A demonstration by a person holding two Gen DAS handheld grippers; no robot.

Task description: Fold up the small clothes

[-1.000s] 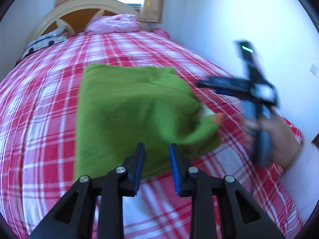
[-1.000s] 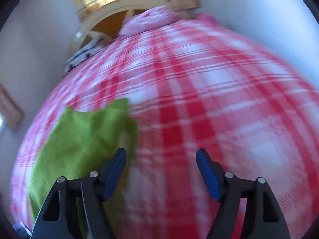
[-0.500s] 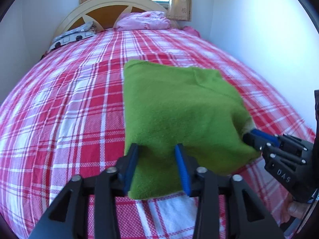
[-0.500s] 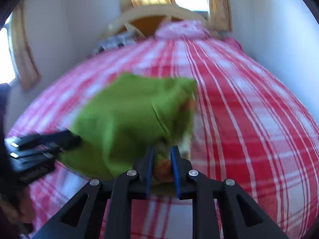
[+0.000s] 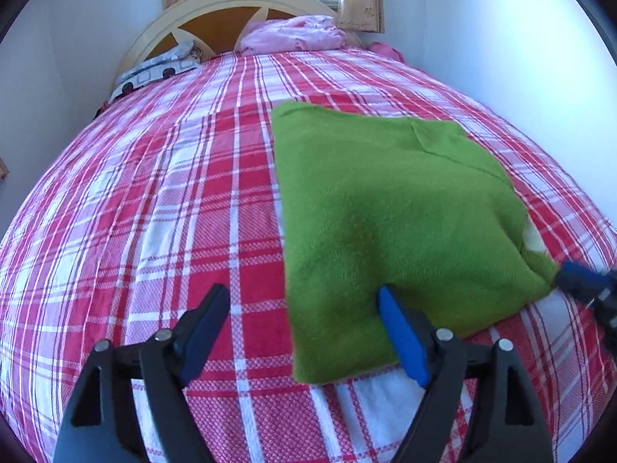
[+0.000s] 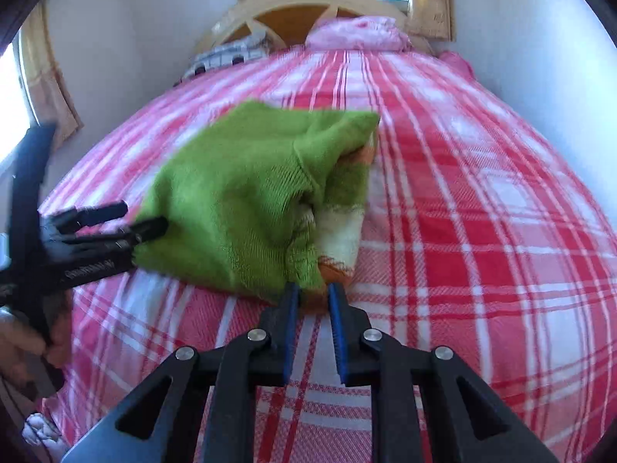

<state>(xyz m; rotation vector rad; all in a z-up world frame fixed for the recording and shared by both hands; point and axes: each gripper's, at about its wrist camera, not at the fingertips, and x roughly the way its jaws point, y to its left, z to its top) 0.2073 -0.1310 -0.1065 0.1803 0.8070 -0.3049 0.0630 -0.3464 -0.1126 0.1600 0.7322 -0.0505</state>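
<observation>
A folded green knitted garment [image 5: 385, 208] lies on the red plaid bed [image 5: 154, 231]; cream and orange stripes show at its open side [image 6: 339, 231]. My left gripper [image 5: 302, 308] hovers at the near left corner with its jaws opening wide. The corner lies between them and the pads do not press it. In the right wrist view the left gripper [image 6: 143, 216] sits at the garment's left edge. My right gripper [image 6: 313, 301] is shut on the near corner of the green garment [image 6: 239, 193], and it shows as blurred blue pads [image 5: 582, 279] at the garment's right corner.
A cream and wood headboard [image 5: 231, 11], a pink bundle [image 5: 293, 34] and a patterned pillow [image 5: 154, 71] are at the far end. White walls close in on the bed's right [image 5: 501, 58] and left. A person's hand [image 6: 23, 343] holds the left gripper.
The left jaws have spread from nearly closed to wide at the garment's near edge. The right gripper swung in from the open bed and closed on the garment's corner.
</observation>
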